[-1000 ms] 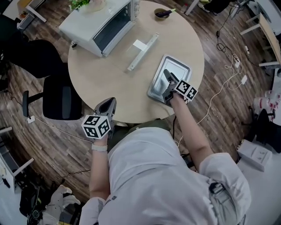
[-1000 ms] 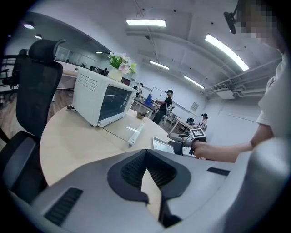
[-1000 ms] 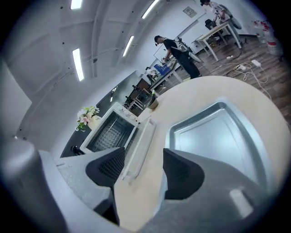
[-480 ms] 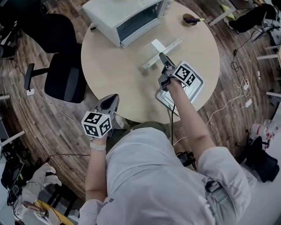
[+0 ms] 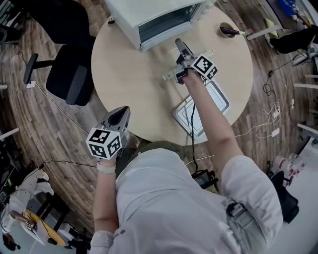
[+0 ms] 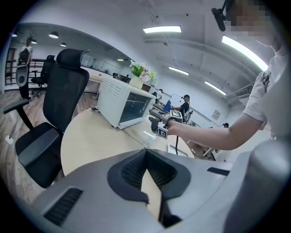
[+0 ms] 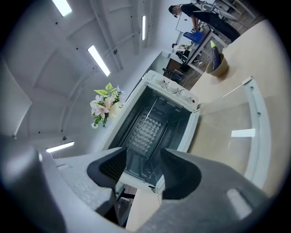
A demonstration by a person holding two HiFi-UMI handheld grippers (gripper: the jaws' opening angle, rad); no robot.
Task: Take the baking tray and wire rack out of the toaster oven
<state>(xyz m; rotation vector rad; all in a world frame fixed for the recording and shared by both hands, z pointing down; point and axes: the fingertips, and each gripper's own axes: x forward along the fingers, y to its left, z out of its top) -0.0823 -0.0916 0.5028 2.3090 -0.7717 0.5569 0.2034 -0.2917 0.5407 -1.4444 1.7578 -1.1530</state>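
On the round table (image 5: 124,84) the toaster oven (image 5: 149,12) stood at the far edge, its door dropped flat and its open mouth facing the person. The baking tray (image 5: 218,96) lay flat by the near-right rim, its long axis slanting up to the right in the head view, and the wire rack (image 7: 148,127) sat level inside the oven. The right gripper (image 5: 179,44) pointed into that mouth, jaws wide and empty though they had just narrowed a little, and the left gripper (image 5: 120,113) hung by the near rim, jaws together on nothing
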